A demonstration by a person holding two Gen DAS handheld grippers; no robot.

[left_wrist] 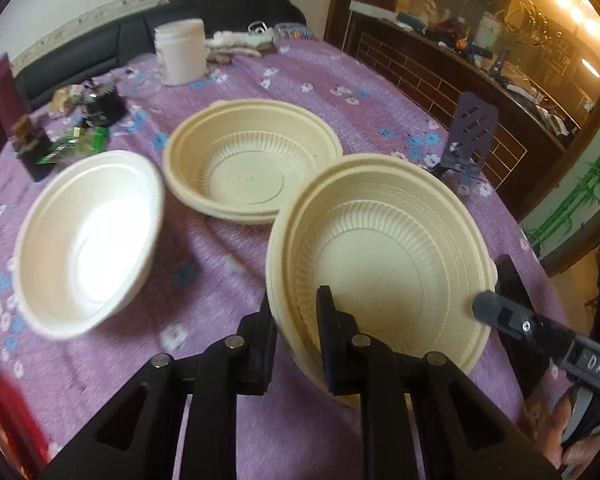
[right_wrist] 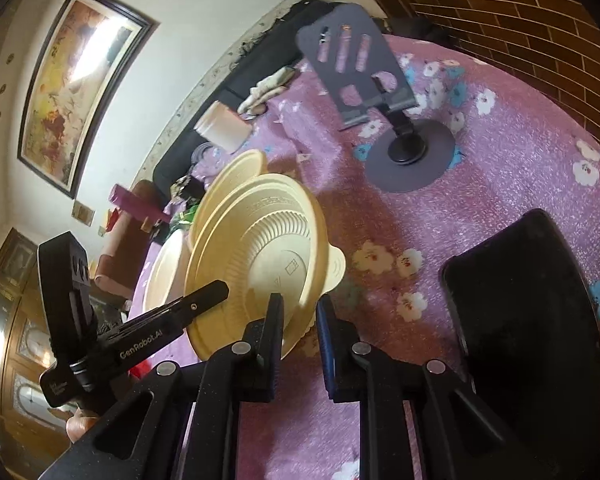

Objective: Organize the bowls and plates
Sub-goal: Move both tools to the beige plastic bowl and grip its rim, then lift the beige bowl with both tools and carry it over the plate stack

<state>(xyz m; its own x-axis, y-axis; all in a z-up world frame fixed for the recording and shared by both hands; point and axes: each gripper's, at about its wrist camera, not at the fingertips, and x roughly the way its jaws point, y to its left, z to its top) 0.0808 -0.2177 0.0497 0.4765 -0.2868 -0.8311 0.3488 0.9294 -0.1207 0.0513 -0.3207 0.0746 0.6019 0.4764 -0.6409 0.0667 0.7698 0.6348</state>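
The left tool (left_wrist: 296, 312) comes in from the bottom of the left wrist view and points steeply down at the table (left_wrist: 380, 92). Its two fingers are clenched on the near wall of a ribbed beige bowl (left_wrist: 380, 264), one finger outside the rim and one inside. This bowl is tilted and sits in the lower right of the frame.

The right tool (right_wrist: 298, 312) comes in from the bottom of the right wrist view. It grasps the rim of the same bowl (right_wrist: 260, 248) on the opposite side, and there the underside of the bowl faces the camera. In the left wrist view the right tool reaches in from the lower right edge, with part of a hand (left_wrist: 572, 436) behind it.

A second ribbed beige bowl (left_wrist: 252, 160) rests on the table in the middle of the left wrist view. A smooth white bowl (left_wrist: 88, 240), blurred, is at the left.

The table carries a purple cloth with white and blue flowers. At the upper middle stand a white jar (left_wrist: 182, 50) and a dark phone stand (right_wrist: 364, 76). A framed painting (right_wrist: 76, 84) hangs on the wall at the upper left of the right wrist view.
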